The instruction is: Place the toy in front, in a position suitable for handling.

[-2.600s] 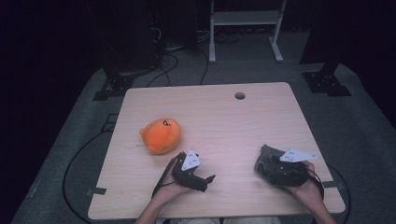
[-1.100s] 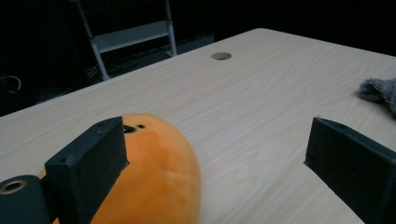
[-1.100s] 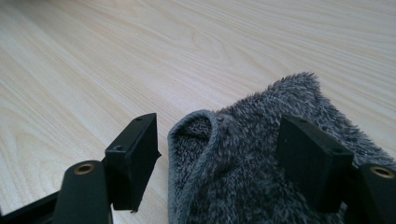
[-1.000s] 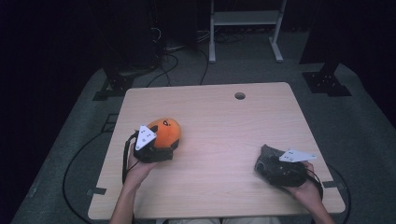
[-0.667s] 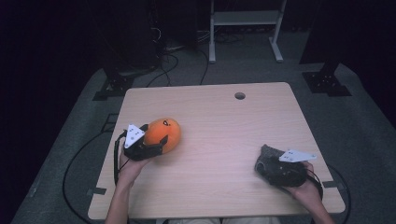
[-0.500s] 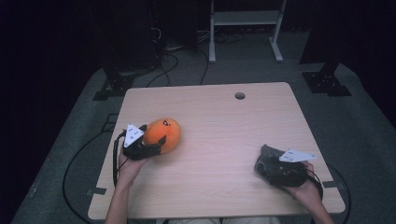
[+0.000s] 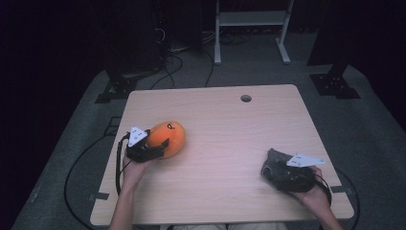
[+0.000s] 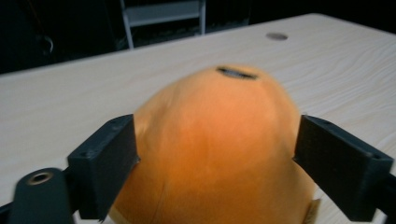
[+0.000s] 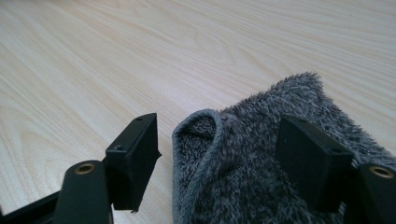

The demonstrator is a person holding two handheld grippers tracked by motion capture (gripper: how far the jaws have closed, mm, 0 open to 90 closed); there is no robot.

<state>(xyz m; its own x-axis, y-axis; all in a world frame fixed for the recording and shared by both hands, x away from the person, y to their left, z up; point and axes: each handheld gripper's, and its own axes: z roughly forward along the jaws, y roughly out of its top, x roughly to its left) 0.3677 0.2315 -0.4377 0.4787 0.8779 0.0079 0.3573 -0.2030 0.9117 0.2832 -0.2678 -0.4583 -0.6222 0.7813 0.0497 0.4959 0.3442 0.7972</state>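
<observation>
Left gripper (image 7: 160,146): I had it at the table's left side, jaws spread wide around the orange plush toy (image 7: 165,137). In the left gripper view the toy (image 8: 215,149) bulged between the two black jaws, its flanks against or just beside their inner faces. The jaws had just been opening slightly; I could not tell whether they pressed into the plush.

Orange plush toy: it lay on the wooden table (image 7: 230,124), left of centre, a small dark mark on its upper side.

Table: light wood, with a round hole (image 7: 246,98) near the far edge.

Grey cloth (image 7: 275,160): a fuzzy, hemmed piece lying near the table's right front corner, well apart from the toy.

Right gripper (image 7: 277,173): I held it low at the cloth. In the right gripper view its jaws stood wide; one lay on the cloth (image 9: 252,168), the other over bare wood just beside the hem.
</observation>
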